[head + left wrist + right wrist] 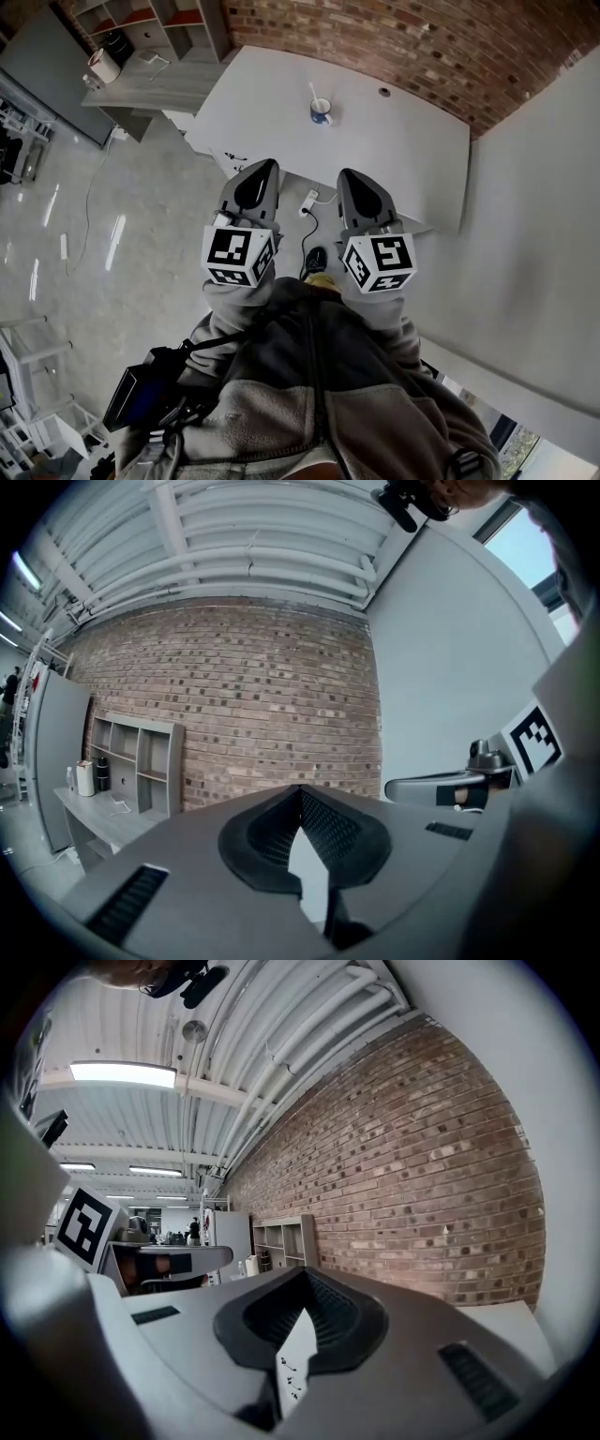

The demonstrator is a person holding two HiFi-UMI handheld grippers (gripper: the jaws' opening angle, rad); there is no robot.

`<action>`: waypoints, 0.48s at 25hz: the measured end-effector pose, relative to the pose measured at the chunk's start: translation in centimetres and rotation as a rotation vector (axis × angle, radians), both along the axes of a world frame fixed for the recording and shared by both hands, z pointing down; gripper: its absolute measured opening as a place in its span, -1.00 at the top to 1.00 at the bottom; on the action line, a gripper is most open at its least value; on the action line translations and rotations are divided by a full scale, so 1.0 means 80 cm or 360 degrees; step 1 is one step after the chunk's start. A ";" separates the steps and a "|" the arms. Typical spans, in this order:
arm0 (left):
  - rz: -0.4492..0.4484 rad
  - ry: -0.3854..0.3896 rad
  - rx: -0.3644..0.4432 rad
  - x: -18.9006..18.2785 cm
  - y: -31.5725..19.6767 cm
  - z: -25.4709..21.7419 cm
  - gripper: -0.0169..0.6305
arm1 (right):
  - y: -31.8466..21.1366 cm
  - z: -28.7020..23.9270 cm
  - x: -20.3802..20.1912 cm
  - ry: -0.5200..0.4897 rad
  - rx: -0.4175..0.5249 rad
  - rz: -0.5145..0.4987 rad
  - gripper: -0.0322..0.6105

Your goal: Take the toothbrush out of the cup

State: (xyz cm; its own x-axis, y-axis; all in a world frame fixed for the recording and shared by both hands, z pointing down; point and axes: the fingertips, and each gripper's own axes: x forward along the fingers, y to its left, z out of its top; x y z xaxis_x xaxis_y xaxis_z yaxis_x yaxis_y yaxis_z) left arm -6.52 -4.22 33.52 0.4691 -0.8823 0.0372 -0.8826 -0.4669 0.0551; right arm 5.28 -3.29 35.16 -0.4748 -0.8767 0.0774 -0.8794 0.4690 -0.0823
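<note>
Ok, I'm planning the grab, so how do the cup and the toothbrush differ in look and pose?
The cup is squat, blue and white; the toothbrush is thin and pale. The cup stands upright on the table; the toothbrush stands tilted inside it, its top sticking out above the rim. Both are at the table's far side.

Toothbrush (313, 90) in cup (321, 112), at twelve o'clock, too small for detail; person (319, 403) cut off at six.
</note>
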 end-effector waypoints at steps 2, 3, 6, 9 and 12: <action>-0.0001 -0.0009 0.0014 0.017 -0.032 -0.006 0.93 | -0.031 -0.003 0.012 0.0002 0.0010 -0.0014 0.90; -0.0001 -0.0013 0.0020 0.025 -0.047 -0.008 0.93 | -0.046 -0.005 0.019 0.0003 0.0017 -0.0020 0.90; -0.0006 -0.0022 0.0023 0.048 -0.089 -0.010 0.93 | -0.089 -0.009 0.036 0.0012 0.0033 -0.0038 0.90; -0.0026 -0.0023 0.0014 0.063 -0.126 -0.010 0.93 | -0.125 -0.011 0.047 0.0028 0.0038 -0.0065 0.90; -0.0038 -0.0025 0.0006 0.076 -0.155 -0.008 0.93 | -0.157 -0.011 0.056 0.0027 0.0039 -0.0087 0.90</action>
State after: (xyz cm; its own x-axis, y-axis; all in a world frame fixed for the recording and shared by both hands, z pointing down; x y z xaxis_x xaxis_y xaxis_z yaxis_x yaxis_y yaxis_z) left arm -0.41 -16.62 32.88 0.4473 -0.8934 0.0412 -0.8942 -0.4459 0.0393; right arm 9.79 -15.83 34.26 -0.5206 -0.8514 0.0648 -0.8537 0.5178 -0.0556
